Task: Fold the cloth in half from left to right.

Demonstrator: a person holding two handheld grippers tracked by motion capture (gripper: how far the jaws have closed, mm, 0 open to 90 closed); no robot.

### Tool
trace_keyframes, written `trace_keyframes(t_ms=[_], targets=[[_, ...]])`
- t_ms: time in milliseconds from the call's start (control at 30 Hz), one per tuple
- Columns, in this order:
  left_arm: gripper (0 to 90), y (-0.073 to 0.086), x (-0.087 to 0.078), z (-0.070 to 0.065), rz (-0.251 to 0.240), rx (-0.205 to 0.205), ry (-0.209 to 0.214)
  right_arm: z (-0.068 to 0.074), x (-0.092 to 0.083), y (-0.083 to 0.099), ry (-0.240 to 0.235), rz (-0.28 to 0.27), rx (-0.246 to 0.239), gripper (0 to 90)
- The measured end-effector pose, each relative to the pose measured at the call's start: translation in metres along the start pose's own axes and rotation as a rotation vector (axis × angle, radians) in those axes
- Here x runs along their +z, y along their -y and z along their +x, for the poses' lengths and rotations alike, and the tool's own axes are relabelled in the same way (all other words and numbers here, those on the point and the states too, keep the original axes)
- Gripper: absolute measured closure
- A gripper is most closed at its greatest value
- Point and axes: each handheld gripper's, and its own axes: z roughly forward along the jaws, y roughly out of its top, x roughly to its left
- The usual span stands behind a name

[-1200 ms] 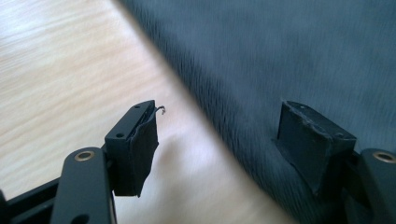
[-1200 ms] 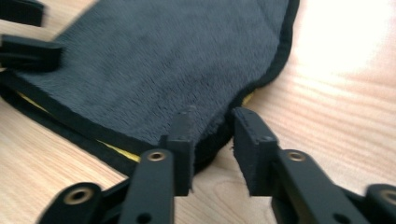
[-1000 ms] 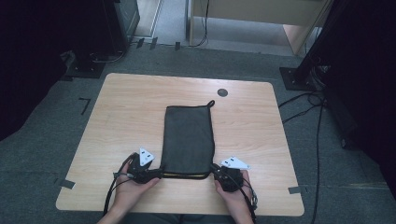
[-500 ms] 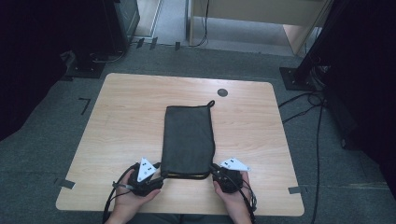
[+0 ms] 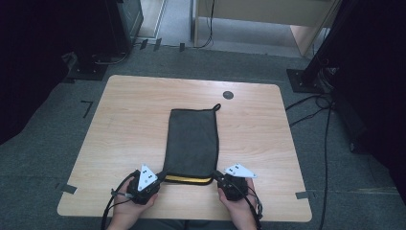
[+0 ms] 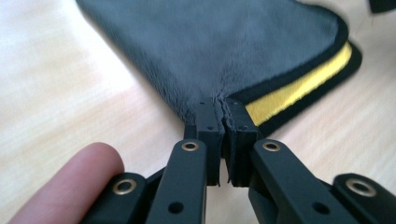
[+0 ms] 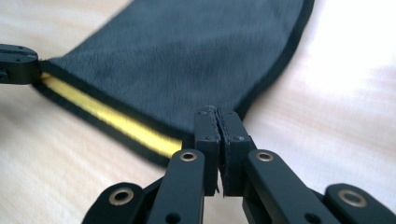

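1. High view: I see the dark grey towel (image 5: 192, 143) lying flat at the middle of the desk (image 5: 119, 124), its yellow-striped end near the desk's near edge. My left gripper (image 5: 160, 176) sits at the towel's near left corner, my right gripper (image 5: 216, 174) at its near right corner.
2. Left gripper view: its jaws have just been closing and are now clenched on the towel's (image 6: 224, 51) corner.
3. Right gripper view: these jaws are clamped on the towel's (image 7: 187, 51) edge, beside the yellow stripe (image 7: 112, 116).
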Motion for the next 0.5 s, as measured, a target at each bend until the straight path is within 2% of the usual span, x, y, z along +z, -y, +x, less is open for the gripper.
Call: trace_keyframes(t_ms=[33, 100, 167, 200, 233, 267, 333, 400, 433, 467, 500], targets=[[80.8, 0.004, 0.001, 0.000, 0.013, -0.001, 0.009, 0.000, 0.001, 0.004, 0.005, 0.022, -0.005, 87.8], [69.7, 0.009, 0.000, 0.003, 0.005, -0.024, 0.046, -0.002, 0.002, 0.010, 0.026, 0.041, -0.007, 83.1], [58.5, 0.007, -0.003, 0.010, -0.039, -0.080, 0.068, -0.006, 0.000, 0.009, 0.027, 0.014, 0.021, 77.0], [54.2, 0.007, -0.003, 0.010, -0.039, -0.080, 0.068, -0.007, -0.001, 0.006, 0.028, -0.007, 0.040, 76.2], [54.2, 0.004, -0.005, 0.014, -0.067, -0.114, 0.075, -0.007, -0.001, 0.006, 0.028, -0.007, 0.040, 76.2], [50.0, 0.002, -0.007, 0.017, -0.090, -0.140, 0.084, -0.009, -0.002, 0.002, 0.026, -0.042, 0.080, 70.8], [48.7, -0.004, -0.006, 0.021, -0.120, -0.157, 0.048, -0.009, 0.002, -0.002, 0.031, -0.051, 0.095, 66.0], [47.6, -0.005, -0.004, 0.020, -0.113, -0.155, 0.052, -0.009, 0.006, -0.002, 0.034, -0.039, 0.102, 64.6], [48.3, -0.005, 0.000, 0.014, -0.094, -0.115, 0.033, -0.011, 0.016, -0.002, 0.021, -0.009, 0.137, 65.3], [51.2, -0.005, 0.000, 0.014, -0.094, -0.115, 0.033, -0.011, 0.016, -0.002, 0.021, -0.009, 0.137, 65.3], [55.5, -0.003, 0.005, 0.007, -0.064, -0.046, -0.006, -0.013, 0.023, 0.000, 0.007, 0.017, 0.156, 72.5]])
